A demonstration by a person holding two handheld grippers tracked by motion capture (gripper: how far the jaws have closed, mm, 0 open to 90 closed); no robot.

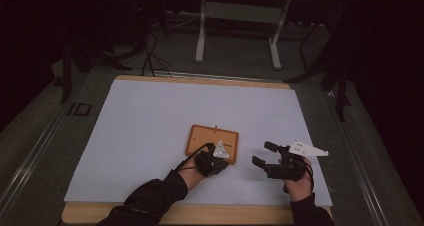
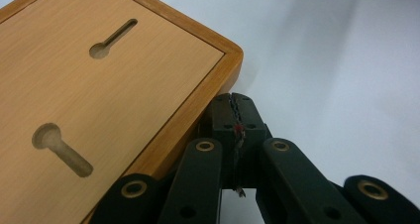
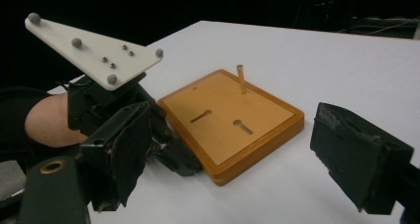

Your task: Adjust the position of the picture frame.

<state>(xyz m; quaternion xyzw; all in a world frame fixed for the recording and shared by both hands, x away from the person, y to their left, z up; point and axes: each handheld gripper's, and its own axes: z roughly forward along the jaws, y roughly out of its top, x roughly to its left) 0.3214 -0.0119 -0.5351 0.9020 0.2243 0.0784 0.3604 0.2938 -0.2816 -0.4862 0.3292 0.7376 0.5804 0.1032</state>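
Left claw [image 2: 235, 110] clenched on nothing, tips pressed against the near corner of the wooden board [image 1: 212, 142] — board lying flat mid-counter [image 1: 150, 116], two keyhole slots [image 3: 242, 126] on top, a thin peg [image 3: 241, 79] upright at its far edge. Right claw [image 1: 265, 153] released, jaws wide, hovering just beside the board.

Flat wooden board [image 1: 212, 143], two keyhole slots, upright peg [image 3: 240, 79]

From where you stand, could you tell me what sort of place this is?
Probably a dim lab set up for recording: a white-topped table among dark stands, trailing floor cables, and a marker plate on the right tongs.
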